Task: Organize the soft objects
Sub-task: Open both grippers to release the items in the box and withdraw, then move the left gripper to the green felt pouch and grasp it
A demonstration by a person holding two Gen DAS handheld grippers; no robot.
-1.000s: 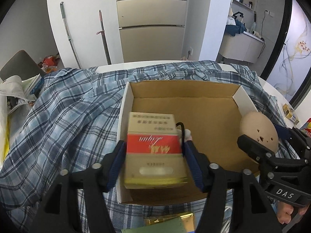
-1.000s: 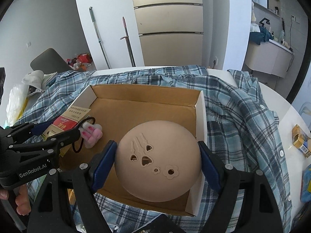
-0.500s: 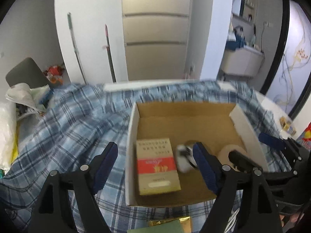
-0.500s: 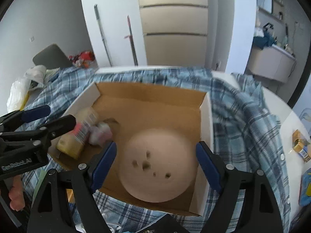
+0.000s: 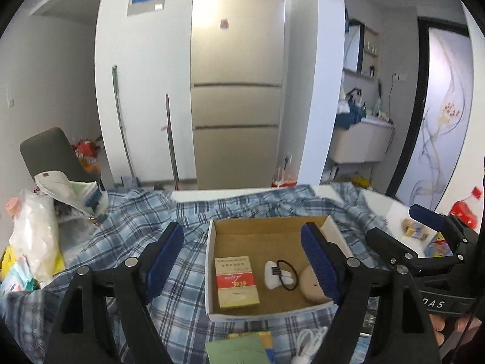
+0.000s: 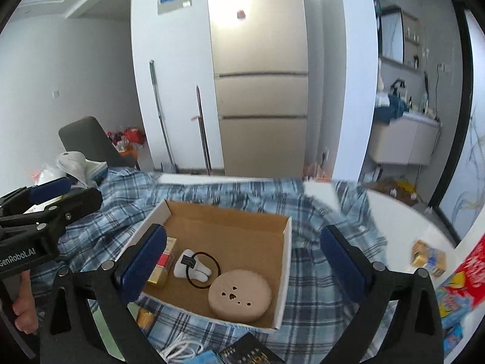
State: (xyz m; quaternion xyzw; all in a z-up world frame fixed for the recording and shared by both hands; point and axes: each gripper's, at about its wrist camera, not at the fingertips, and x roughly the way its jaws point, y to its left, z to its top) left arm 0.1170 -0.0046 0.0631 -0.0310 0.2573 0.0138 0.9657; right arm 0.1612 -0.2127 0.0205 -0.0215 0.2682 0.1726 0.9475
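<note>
An open cardboard box (image 5: 212, 273) (image 6: 285, 248) lies on a blue plaid shirt (image 5: 121, 242) (image 6: 333, 273). Inside it lie a red-and-cream carton (image 5: 236, 282) (image 6: 162, 265), a white plush with a black hair tie (image 5: 277, 273) (image 6: 194, 265) and a round beige cushion (image 5: 309, 282) (image 6: 239, 294). My left gripper (image 5: 242, 261) is open and empty, held above the box. My right gripper (image 6: 242, 261) is open and empty, also raised above the box. Each gripper shows at the edge of the other's view.
A fridge (image 5: 236, 91), a mop and a broom stand behind the table. A grey chair (image 5: 51, 157) and bags (image 5: 33, 236) are at the left. Snack packets (image 6: 430, 257) and a red bottle (image 5: 466, 209) lie at the right. A green packet (image 5: 236, 348) and white cable (image 6: 182, 348) lie near me.
Both grippers opened: the left let go of the carton, the right let go of the beige cushion, both now lying in the box. Both grippers pulled up and back.
</note>
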